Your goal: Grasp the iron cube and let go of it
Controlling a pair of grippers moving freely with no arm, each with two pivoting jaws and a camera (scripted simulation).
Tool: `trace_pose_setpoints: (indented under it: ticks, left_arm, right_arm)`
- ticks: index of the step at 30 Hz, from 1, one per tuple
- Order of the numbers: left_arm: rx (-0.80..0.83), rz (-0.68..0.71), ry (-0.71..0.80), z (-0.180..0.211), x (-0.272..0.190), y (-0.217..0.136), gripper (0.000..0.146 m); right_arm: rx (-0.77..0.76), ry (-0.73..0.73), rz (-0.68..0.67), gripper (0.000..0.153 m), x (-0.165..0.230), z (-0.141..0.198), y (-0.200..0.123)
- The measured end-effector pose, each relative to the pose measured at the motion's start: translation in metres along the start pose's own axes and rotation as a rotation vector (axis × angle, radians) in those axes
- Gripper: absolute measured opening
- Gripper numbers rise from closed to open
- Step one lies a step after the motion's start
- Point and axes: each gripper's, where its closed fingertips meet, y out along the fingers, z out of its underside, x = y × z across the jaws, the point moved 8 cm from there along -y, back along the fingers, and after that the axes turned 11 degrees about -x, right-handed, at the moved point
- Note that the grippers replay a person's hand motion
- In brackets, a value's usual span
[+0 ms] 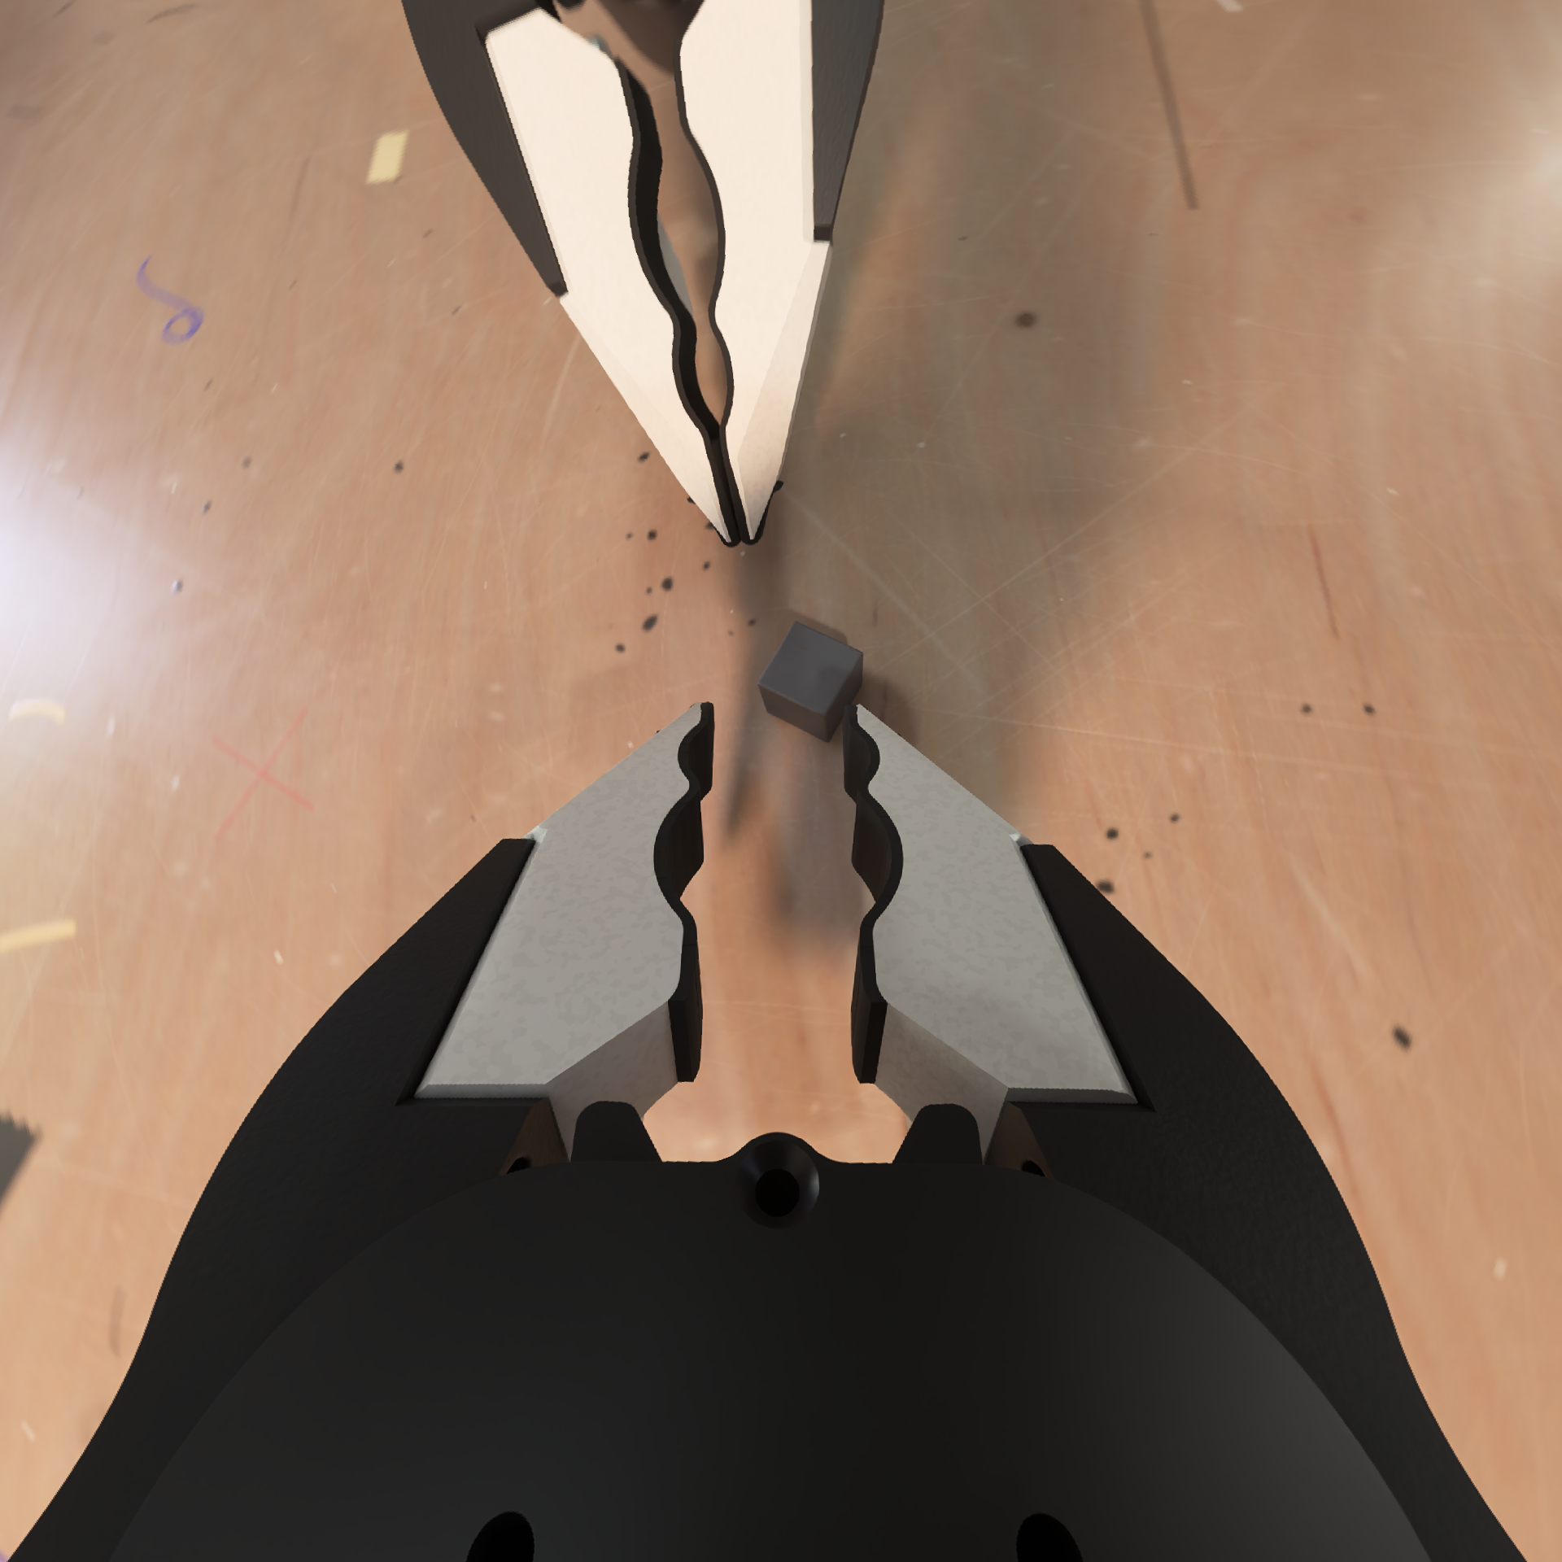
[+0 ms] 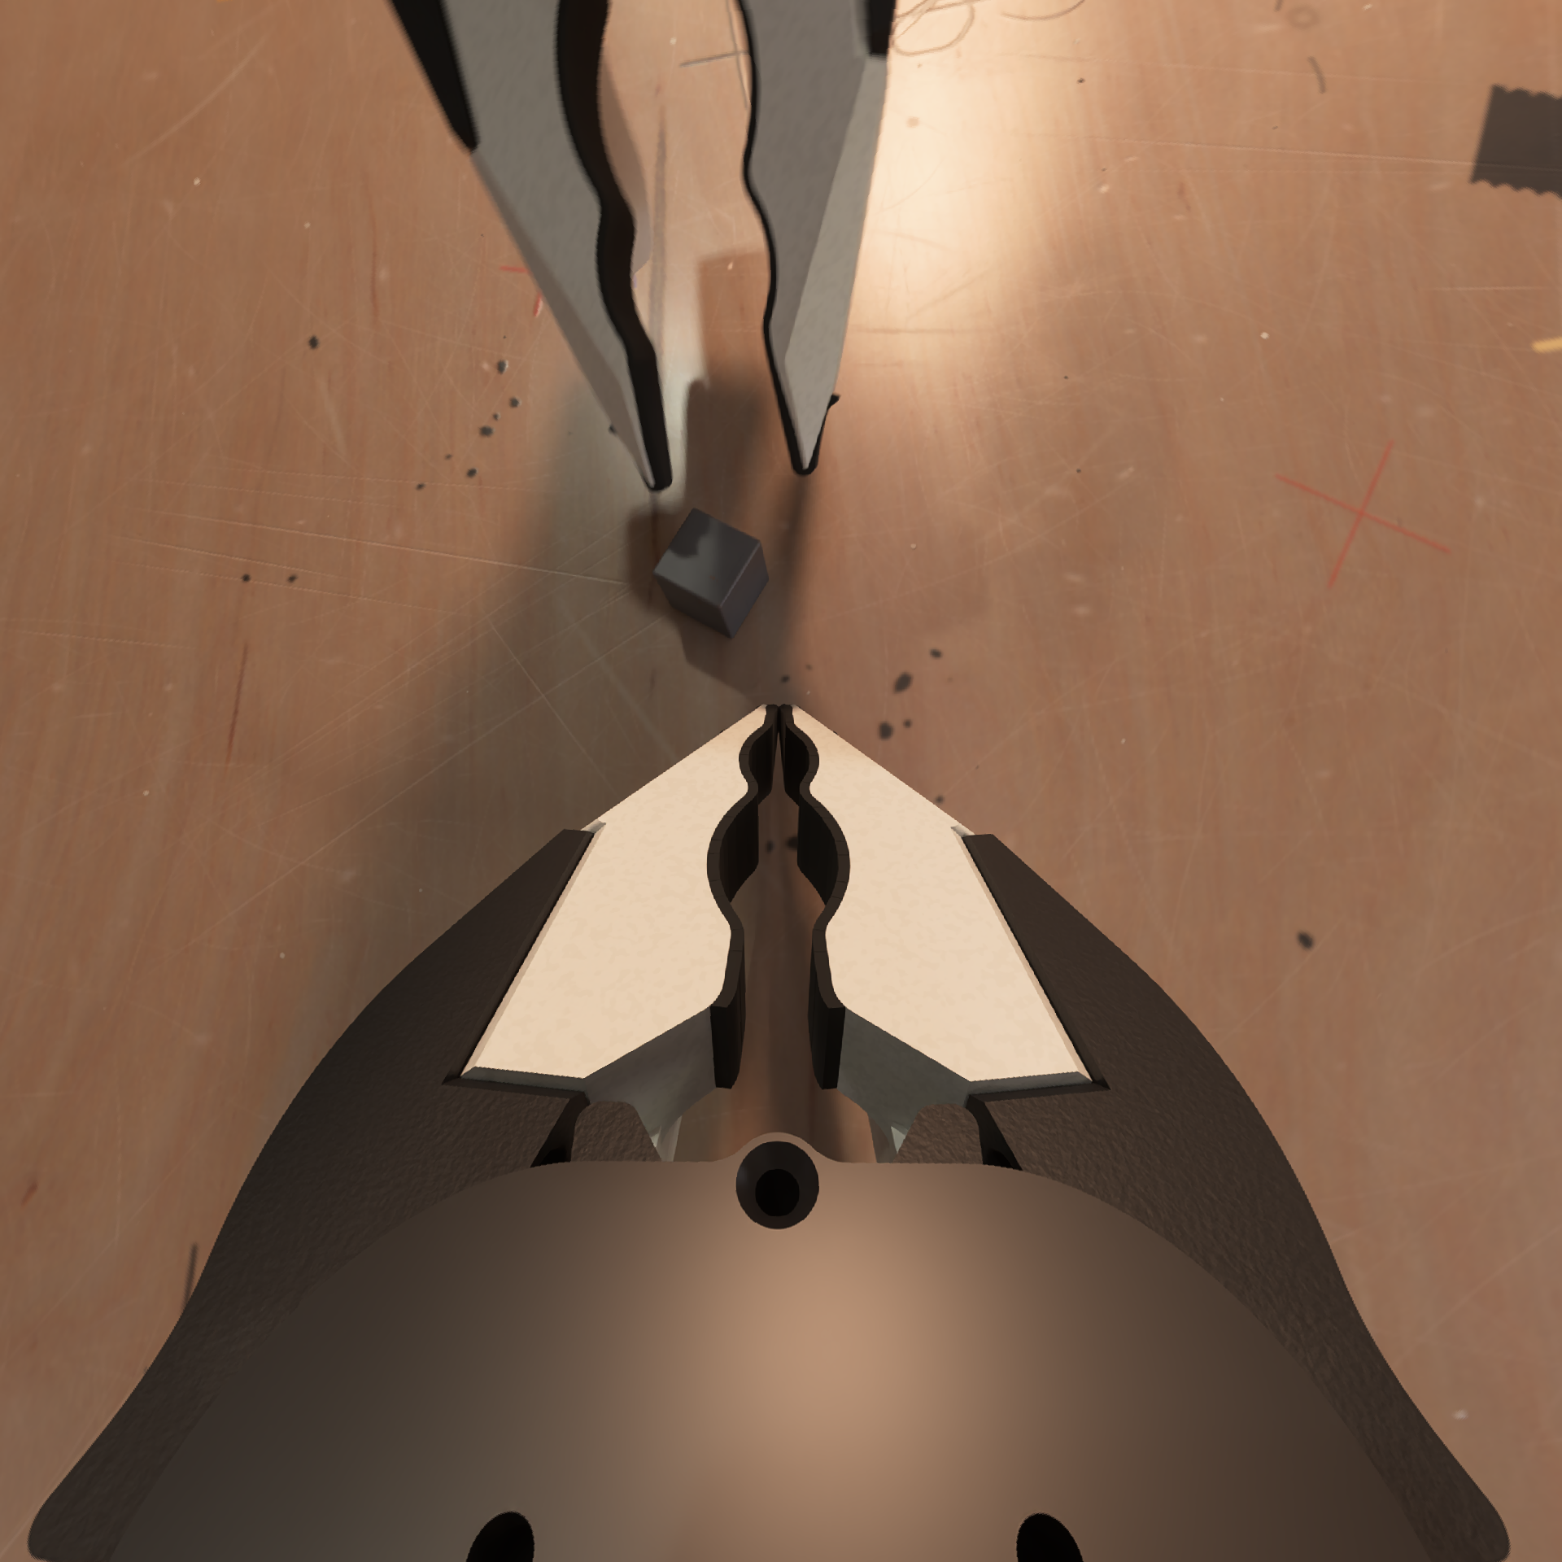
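Scratched tabletop (image 1: 1183,592); iron cube (image 1: 810,679) free between grippers.

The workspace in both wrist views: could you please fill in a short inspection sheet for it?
Surface: scratched brown wooden table with dark specks, pen marks and a red cross.
Job's things: iron cube, dark grey, resting on the table, untouched.
Clutter: a dark strip lying at the table's far edge in the right wrist view.
Grippers: left tool open, just short of the cube; right tool shut and empty, tips pointing toward the cube from the opposite side.
Cables: nothing seen.
Surroundings: nothing seen beyond the table.
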Motion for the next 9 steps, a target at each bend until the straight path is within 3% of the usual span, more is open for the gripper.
trace_pose_setpoints:
  ticks: [4, 9]
  left_arm:
    - [0.024, 0.21, 0.088, -0.007, 0.02, 0.002, 0.031]
    - [0.09, 0.4, 0.085, -0.008, 0.032, 0.018, 0.034]
  right_arm:
    - [-0.096, 0.029, 0.038, 0.0, 0.011, 0.014, -0.006]
    - [-0.151, 0.01, 0.054, 0.009, 0.017, 0.02, -0.013]
